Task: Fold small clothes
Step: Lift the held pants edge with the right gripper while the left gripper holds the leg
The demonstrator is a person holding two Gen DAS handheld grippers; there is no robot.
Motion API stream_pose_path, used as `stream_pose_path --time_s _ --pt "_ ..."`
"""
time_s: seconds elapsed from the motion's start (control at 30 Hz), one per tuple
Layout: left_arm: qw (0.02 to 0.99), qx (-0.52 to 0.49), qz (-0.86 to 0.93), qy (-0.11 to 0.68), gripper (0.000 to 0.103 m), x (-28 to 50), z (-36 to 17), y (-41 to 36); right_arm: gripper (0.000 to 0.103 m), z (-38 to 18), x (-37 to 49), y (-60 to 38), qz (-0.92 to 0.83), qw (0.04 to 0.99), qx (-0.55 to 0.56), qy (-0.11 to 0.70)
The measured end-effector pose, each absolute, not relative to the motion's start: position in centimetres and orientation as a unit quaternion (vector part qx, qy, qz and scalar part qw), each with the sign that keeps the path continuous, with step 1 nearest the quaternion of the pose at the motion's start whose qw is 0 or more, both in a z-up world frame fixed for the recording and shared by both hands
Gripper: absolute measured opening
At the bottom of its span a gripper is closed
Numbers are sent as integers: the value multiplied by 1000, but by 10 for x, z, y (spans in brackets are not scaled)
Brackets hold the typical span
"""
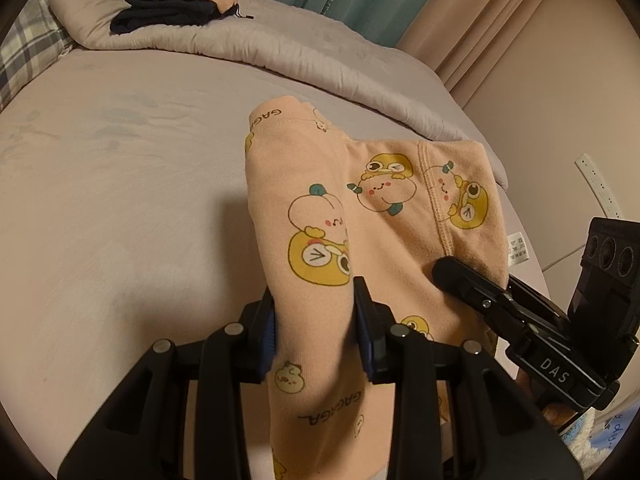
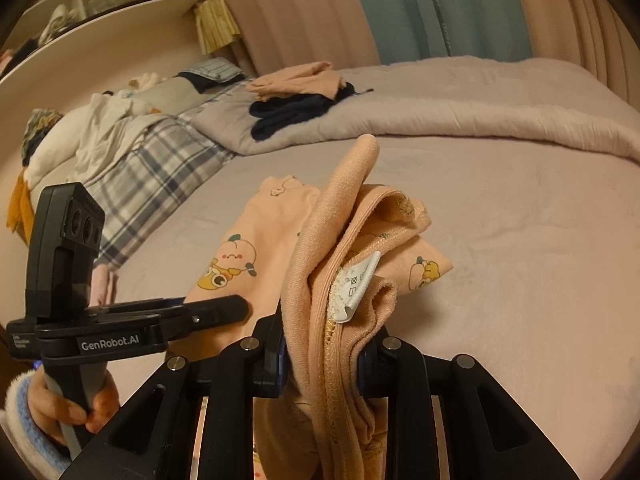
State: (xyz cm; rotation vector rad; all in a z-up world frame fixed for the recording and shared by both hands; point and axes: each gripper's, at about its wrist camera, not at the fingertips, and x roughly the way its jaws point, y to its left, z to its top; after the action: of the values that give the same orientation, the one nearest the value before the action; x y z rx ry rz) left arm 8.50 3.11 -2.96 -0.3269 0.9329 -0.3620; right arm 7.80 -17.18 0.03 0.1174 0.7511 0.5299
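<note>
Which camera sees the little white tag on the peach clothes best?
The right wrist view. There the white care tag hangs close to the lens, facing it, on the peach printed garment clamped in the right gripper. The left wrist view shows the tag only small, at the cloth's far right edge.

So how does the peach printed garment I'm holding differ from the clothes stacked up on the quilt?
The peach printed garment is clamped in both the left gripper and right gripper, lifted and only part folded; the stacked clothes lie folded, untouched, on the quilt. The held garment carries cartoon prints; the stack looks plain, one dark piece under one peach. Both include peach fabric.
</note>
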Motion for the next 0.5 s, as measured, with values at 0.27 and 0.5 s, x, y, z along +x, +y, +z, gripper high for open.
stream_pose_path --time_s 0.27,0.5 --pt "873 -154 -171 431 33 64 -18 38 27 8 58 -171 270 896 57 347" --pt "879 -146 -172 421 33 55 -12 39 27 14 46 -170 273 899 52 337"
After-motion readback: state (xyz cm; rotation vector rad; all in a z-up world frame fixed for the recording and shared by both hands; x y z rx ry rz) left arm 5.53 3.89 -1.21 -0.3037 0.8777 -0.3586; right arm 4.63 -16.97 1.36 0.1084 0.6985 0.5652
